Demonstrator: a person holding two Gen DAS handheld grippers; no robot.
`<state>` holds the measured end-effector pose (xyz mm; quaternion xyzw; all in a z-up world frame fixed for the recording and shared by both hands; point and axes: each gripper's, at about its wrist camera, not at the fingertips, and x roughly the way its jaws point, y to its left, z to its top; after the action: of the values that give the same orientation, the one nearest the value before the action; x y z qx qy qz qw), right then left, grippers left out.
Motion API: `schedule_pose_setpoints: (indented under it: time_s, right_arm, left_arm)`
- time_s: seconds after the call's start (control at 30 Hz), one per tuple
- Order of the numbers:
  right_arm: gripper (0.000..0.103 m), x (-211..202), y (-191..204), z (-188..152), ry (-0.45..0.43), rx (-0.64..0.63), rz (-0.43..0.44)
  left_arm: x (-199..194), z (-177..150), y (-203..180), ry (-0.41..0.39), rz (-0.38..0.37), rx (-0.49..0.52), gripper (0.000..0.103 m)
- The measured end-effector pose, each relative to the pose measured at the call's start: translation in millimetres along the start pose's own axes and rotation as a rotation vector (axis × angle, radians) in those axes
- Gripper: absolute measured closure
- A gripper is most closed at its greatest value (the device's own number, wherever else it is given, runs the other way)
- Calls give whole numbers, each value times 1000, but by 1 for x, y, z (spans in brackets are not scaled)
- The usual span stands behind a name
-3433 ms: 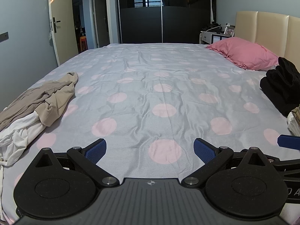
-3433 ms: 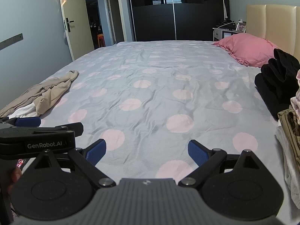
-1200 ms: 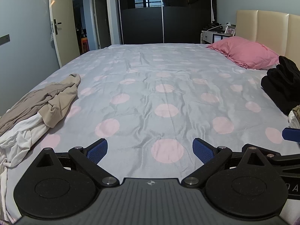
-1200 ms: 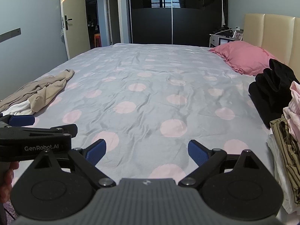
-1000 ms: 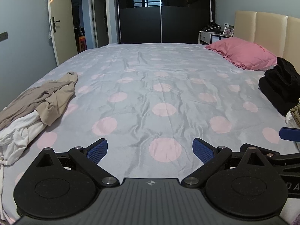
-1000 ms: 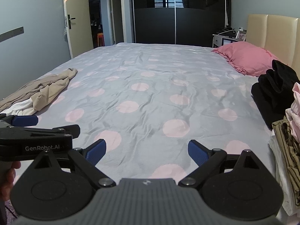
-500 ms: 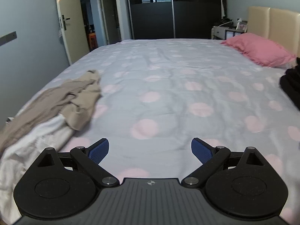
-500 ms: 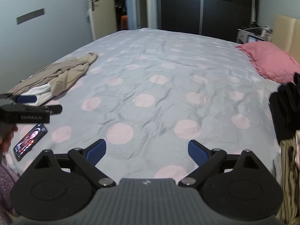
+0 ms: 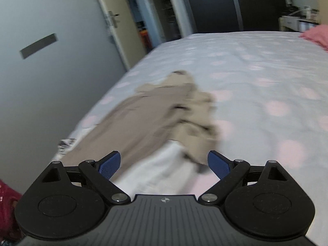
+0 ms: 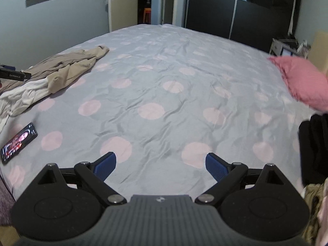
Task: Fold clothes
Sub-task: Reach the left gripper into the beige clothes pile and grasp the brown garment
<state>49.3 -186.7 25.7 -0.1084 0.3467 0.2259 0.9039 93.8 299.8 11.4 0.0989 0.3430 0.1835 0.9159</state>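
Observation:
A crumpled beige garment (image 9: 164,110) lies over a white garment (image 9: 164,172) at the left edge of the bed. My left gripper (image 9: 164,165) is open and empty, just in front of and above this pile. The pile also shows in the right wrist view, beige garment (image 10: 67,65) and white garment (image 10: 26,94) at far left. My right gripper (image 10: 161,164) is open and empty over the spotted bedsheet (image 10: 174,71), away from the pile. The left gripper's body (image 10: 14,74) shows at the left edge of that view.
A phone (image 10: 19,142) with a lit screen lies near the bed's front left corner. A pink pillow (image 10: 303,82) is at the right. Black clothes (image 10: 313,143) and a stack of other clothes (image 10: 315,209) sit at the right edge. A wall (image 9: 51,61) and door (image 9: 114,20) stand left.
Both grippers have swung to the left. The left gripper has moved close to the beige and white pile, which now fills its view. Both stay open.

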Motion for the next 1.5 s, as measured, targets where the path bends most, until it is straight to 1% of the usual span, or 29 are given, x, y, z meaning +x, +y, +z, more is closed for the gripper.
schedule_pose_setpoints:
  time_s: [0.03,0.1,0.17,0.27,0.37,0.4,0.47,0.53,0.57,0.6,0.63,0.67,0.73,0.8,0.83,0.93,1.0,1.1,1.23,1.37,1.5]
  right_arm:
    - [8,3,-2,-1,6,6,1]
    - [8,11,-4,-3,14,14,-5]
    - [8,19,-7,-6,24,25,-18]
    - [8,32,-11,-9,49,52,-22]
    - [8,42,-11,-10,68,64,-15]
    - [8,44,-12,-11,70,60,-11]
    - [8,48,-10,-11,72,49,-4]
    - [8,50,-6,-11,75,36,3]
    - [8,51,-5,-11,75,31,10]
    - [8,51,-4,-11,76,26,16]
    - [8,50,-2,-11,74,21,20]
    - [8,50,-1,-11,70,16,21]
    - [8,48,3,-11,61,5,18]
    - [8,47,3,-10,54,5,17]
    - [8,45,3,-10,48,9,17]
    - [8,39,4,-8,26,17,19]
    - [8,35,5,-7,8,12,17]
    - [8,27,9,-4,-20,6,13]
    - [8,14,11,-1,-63,7,5]
    - [8,2,9,2,-101,23,-6]
    - [8,-10,3,3,-132,45,-21]
  left_arm:
    - [11,0,9,8,7,-9,19]
    - [31,0,24,27,19,-30,22]
    - [47,-3,33,38,21,-42,22]
    - [67,-8,33,72,39,-21,22]
    - [81,-12,38,89,57,-51,23]
    - [83,-11,40,88,58,-62,24]
    - [82,-7,42,81,53,-79,34]
    - [84,-3,43,84,43,-95,60]
    - [85,-1,45,85,40,-108,66]
    - [86,1,46,88,32,-125,77]
    - [88,2,47,95,21,-142,84]
    - [89,4,46,100,17,-148,86]
    - [84,9,43,80,18,-137,98]
    - [78,18,40,43,14,-136,99]
    - [70,23,41,22,7,-138,102]
    - [50,36,46,-40,-9,-173,103]
    - [36,44,51,-87,-41,-206,103]
    - [11,56,44,-155,-89,-199,103]
    - [-34,71,24,-254,-208,-191,103]
    - [-86,84,-9,-343,-339,-152,103]
    - [-127,96,-49,-380,-480,-112,103]
